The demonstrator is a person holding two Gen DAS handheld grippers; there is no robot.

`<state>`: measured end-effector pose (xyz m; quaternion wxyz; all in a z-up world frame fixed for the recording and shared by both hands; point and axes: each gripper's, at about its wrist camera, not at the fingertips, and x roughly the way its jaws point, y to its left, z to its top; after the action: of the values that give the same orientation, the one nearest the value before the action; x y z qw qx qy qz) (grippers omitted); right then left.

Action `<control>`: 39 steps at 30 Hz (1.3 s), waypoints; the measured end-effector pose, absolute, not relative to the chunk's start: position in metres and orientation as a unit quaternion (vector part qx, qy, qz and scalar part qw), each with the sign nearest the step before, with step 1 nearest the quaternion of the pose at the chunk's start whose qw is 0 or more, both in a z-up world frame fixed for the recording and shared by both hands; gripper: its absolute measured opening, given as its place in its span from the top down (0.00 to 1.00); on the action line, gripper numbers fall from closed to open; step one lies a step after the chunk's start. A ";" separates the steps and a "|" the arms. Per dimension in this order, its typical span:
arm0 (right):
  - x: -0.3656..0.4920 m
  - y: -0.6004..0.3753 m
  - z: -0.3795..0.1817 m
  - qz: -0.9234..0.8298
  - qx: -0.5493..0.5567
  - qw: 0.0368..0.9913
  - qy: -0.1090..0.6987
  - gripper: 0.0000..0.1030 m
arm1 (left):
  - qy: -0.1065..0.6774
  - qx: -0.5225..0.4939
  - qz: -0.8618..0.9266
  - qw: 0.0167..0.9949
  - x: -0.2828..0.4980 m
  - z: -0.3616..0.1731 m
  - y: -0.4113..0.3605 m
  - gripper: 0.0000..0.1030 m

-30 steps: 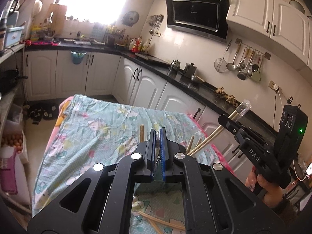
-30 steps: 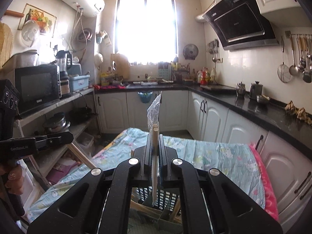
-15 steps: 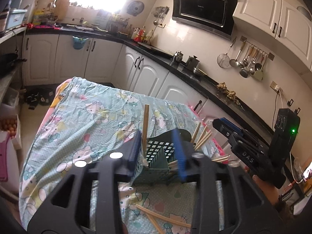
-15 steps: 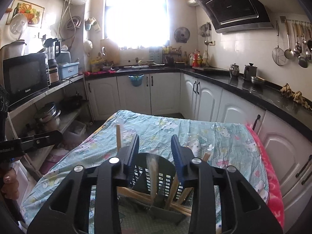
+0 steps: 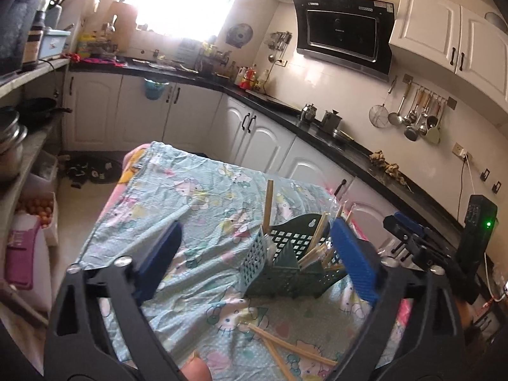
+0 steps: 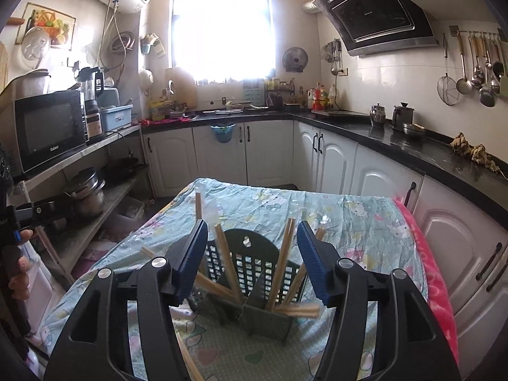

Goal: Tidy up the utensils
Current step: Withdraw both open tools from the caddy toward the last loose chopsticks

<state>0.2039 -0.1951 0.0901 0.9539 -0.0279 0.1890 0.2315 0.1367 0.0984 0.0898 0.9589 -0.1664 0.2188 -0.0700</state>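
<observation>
The green utensil basket (image 6: 250, 285) on the cloth-covered table (image 5: 190, 197) holds chopsticks (image 6: 282, 263) just ahead of both grippers. A second ago both were clamped; now the left gripper (image 5: 254, 263) and right gripper (image 6: 252, 260) gape wide, empty. Only the left view shows loose chopsticks (image 5: 285, 349) on the cloth

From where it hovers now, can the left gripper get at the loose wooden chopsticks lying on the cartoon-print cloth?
Probably yes: the left gripper is open and empty, and the loose chopsticks lie uncovered, nearer than the green holder, nothing between.
</observation>
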 end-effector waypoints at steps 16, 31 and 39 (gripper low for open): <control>0.160 -0.193 0.092 0.262 -0.039 0.947 0.181 0.38 | 0.231 -0.162 -0.050 0.958 0.101 0.073 0.101 0.11; 0.128 -0.193 0.079 0.276 -0.063 0.938 0.199 0.38 | 0.250 -0.161 -0.051 0.953 0.079 0.060 0.093 0.11; 0.113 -0.201 0.064 0.282 -0.063 0.933 0.215 0.38 | 0.267 -0.159 -0.058 0.949 0.068 0.045 0.082 0.11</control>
<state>0.1133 -0.2012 0.0645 0.9328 -0.0632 0.2150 0.2824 0.0675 0.0822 0.0455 0.9488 -0.1587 0.2669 -0.0582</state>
